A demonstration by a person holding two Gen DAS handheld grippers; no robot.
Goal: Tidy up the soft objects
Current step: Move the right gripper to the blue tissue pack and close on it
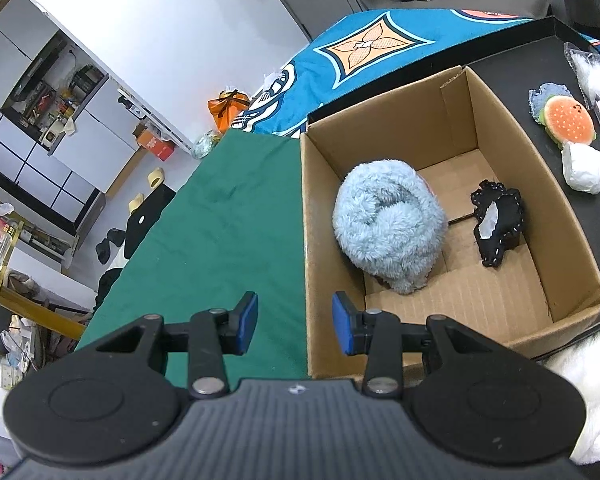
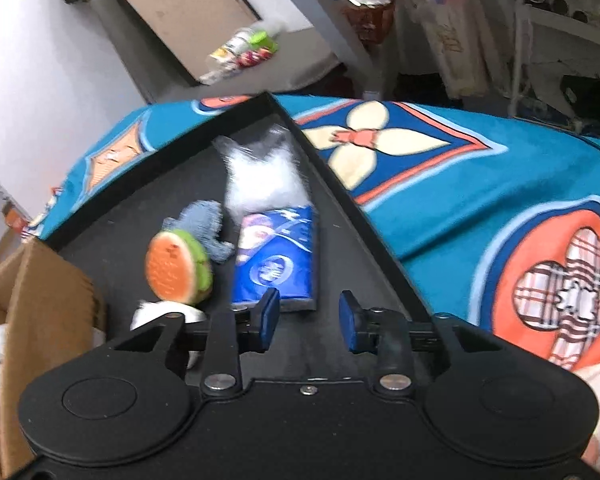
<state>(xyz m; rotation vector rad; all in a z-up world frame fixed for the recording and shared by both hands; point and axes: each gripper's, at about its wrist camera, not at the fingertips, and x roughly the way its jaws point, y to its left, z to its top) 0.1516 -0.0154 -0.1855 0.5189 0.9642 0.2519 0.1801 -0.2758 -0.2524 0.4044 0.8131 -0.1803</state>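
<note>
White walls, white cupboards with cluttered shelves, a pale floor, a grey bench.

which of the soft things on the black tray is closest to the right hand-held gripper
The blue tissue pack: its near end lies just ahead of the right hand-held gripper. The burger plush sits off to the left.

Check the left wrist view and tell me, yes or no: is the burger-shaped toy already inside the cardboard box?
No, the burger-shaped toy lies on the black tray outside the cardboard box.
</note>
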